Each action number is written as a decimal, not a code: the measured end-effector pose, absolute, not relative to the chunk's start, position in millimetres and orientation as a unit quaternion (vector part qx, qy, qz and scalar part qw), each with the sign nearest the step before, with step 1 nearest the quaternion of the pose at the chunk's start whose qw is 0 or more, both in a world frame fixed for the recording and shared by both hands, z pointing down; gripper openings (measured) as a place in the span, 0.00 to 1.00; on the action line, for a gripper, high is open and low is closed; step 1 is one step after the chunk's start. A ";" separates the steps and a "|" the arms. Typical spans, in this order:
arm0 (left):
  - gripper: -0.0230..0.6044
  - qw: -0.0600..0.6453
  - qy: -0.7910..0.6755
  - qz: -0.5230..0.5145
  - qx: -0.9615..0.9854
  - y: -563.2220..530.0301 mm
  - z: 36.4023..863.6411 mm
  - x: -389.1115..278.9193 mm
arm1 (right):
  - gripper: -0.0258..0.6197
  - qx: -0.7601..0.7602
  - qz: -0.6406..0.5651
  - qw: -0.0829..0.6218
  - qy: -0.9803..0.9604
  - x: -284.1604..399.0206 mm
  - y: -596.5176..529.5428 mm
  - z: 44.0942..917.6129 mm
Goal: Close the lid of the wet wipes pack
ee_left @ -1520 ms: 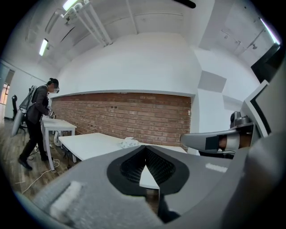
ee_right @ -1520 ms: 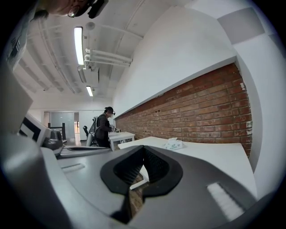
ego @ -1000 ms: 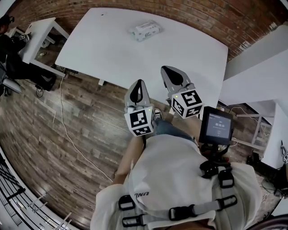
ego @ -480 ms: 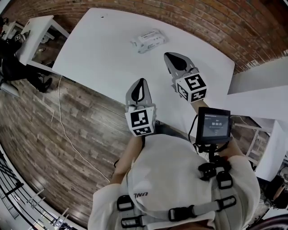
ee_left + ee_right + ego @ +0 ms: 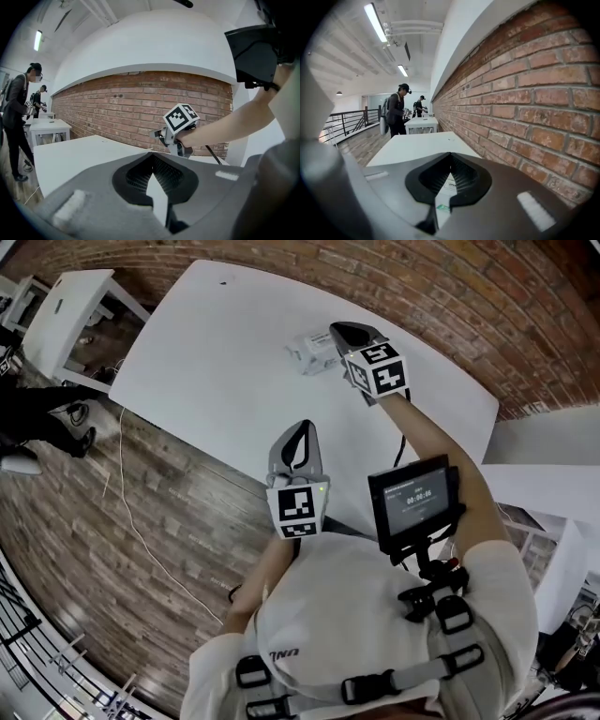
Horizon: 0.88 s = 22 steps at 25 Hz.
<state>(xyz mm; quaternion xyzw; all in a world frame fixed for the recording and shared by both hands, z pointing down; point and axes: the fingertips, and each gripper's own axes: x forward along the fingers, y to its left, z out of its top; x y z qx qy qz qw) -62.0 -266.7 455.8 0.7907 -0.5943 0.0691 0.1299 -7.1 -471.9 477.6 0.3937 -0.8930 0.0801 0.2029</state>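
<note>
The wet wipes pack point(image 5: 307, 351) is a white, flat packet lying at the far side of the white table point(image 5: 216, 362). My right gripper point(image 5: 338, 331) is stretched out over the table, its shut tips right beside the pack's right end. In the right gripper view the pack's label point(image 5: 448, 183) shows through the opening behind the closed jaws of the right gripper point(image 5: 450, 154). Whether the lid stands up is not clear. My left gripper point(image 5: 302, 427) hangs shut over the table's near edge, holding nothing. In the left gripper view, the left gripper point(image 5: 152, 155) faces the right gripper's marker cube point(image 5: 181, 117).
A brick wall point(image 5: 441, 296) runs just behind the table. A smaller white table point(image 5: 70, 298) and a person in dark clothes point(image 5: 37, 409) are at the far left. A cable point(image 5: 141, 512) trails over the wooden floor. A screen point(image 5: 417, 502) is strapped to the right forearm.
The right gripper has travelled forward from the table's near edge across to the pack. The left gripper has stayed roughly in place near the edge.
</note>
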 end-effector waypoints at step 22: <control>0.04 0.161 -0.585 0.083 0.790 -292.8 486.0 -65.6 | 0.05 0.377 0.132 0.325 -0.857 -10.4 -493.3 587.8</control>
